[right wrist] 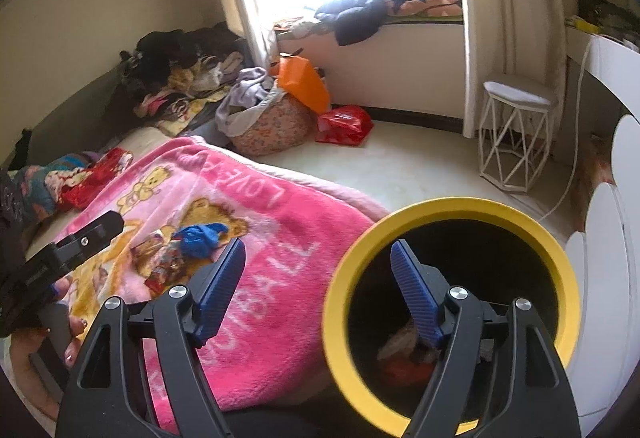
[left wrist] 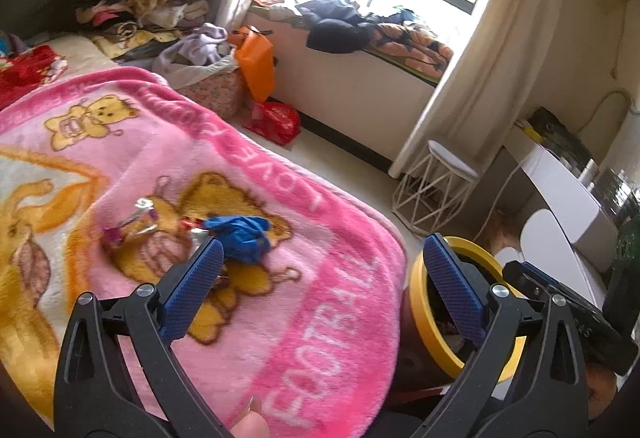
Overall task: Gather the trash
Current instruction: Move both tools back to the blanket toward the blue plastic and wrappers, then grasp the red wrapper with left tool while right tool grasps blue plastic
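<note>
My left tongs point(left wrist: 320, 258) are spread wide and hold nothing, hanging above the pink teddy-bear blanket point(left wrist: 312, 318) on the bed. Just past the left fingertip lies the trash: a crumpled blue wrapper point(left wrist: 244, 236) and, beside it, shiny foil wrappers point(left wrist: 140, 222), all resting on the blanket. My right tongs point(right wrist: 318, 256) are also spread wide and empty, with one finger over the blanket and the other over the mouth of the yellow-rimmed bin point(right wrist: 560, 278) that stands beside the bed's edge. Inside the bin I see some scraps point(right wrist: 400, 362), red and pale. Beyond, on the floor, a white wire stool point(right wrist: 516, 141) stands by the curtain.
</note>
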Demonstrator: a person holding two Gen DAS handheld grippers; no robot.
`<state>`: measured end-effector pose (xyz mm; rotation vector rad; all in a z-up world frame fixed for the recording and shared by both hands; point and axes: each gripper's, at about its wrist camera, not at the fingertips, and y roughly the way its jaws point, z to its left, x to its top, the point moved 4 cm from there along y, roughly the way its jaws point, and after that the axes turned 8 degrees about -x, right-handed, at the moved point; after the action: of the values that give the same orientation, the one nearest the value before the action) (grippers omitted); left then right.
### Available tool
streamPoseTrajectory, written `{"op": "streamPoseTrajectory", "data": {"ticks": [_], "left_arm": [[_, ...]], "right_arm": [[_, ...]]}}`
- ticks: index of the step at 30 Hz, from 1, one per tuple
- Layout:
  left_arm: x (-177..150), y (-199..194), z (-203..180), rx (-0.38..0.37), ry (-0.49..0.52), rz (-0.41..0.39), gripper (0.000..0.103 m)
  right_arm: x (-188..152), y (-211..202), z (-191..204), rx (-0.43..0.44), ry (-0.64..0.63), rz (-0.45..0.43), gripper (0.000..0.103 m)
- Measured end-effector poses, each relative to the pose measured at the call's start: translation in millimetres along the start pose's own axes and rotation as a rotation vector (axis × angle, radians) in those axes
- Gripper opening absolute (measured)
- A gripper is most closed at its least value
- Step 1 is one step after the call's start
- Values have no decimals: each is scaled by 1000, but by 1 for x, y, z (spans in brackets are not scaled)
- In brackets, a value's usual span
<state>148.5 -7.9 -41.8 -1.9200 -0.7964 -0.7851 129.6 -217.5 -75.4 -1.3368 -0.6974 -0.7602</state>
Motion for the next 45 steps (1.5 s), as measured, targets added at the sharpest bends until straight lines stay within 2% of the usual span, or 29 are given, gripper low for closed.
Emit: {"op": "streamPoseTrajectory", "data": {"ticks": [10, 19, 22, 24, 26, 32, 39, 43, 45], "left_arm": [[2, -16, 40, 97, -33, -16, 92], [-16, -17, 87, 194, -73, 51, 92], [-24, -14, 98, 201, -82, 83, 82], [-31, -10, 104, 206, -87, 110, 70], [-36, -5, 108, 199, -96, 132, 67], [-49, 11, 112, 149, -110, 187, 48], [-56, 32, 115, 121, -108, 235, 34], [-58, 41, 117, 110, -107, 251, 30], [-59, 45, 117, 108, -107, 258, 29]], "right_arm": [[2, 13, 46, 85, -88, 11, 73], [7, 48, 88, 148, -152, 58, 73], [8, 63, 104, 167, -182, 78, 73], [6, 73, 116, 179, -204, 92, 73], [4, 83, 126, 189, -230, 106, 72], [-3, 114, 156, 218, -306, 148, 61], [-8, 155, 176, 242, -333, 224, 51], [-10, 174, 185, 242, -341, 257, 49], [-13, 184, 188, 263, -332, 298, 38]]}}
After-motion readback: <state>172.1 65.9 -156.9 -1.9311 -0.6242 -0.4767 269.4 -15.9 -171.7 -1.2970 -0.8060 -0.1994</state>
